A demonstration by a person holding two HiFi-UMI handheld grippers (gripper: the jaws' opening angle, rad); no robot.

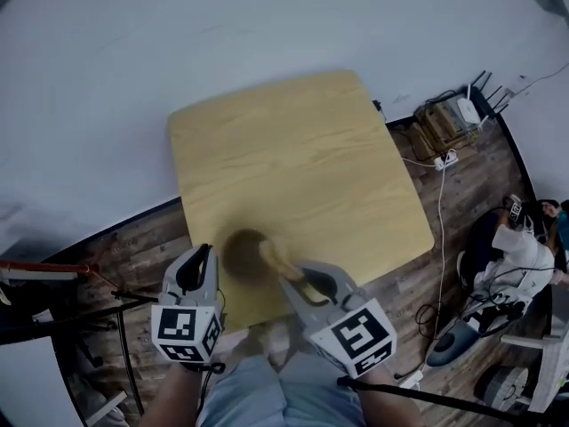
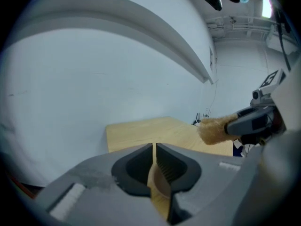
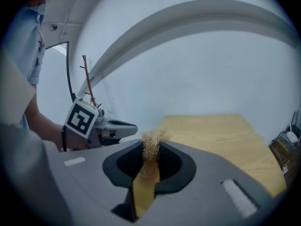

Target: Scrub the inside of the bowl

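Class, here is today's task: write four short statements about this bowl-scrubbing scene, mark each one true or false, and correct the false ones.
1. The right claw is shut on a brush. True.
2. The left claw is open and holds nothing. False: it is shut on the rim of the bowl.
3. The bowl stands at the far edge of the table. False: it stands near the edge closest to the person, just ahead of both claws.
4. The brush has light brown, fuzzy bristles that stick out past the right claw. True.
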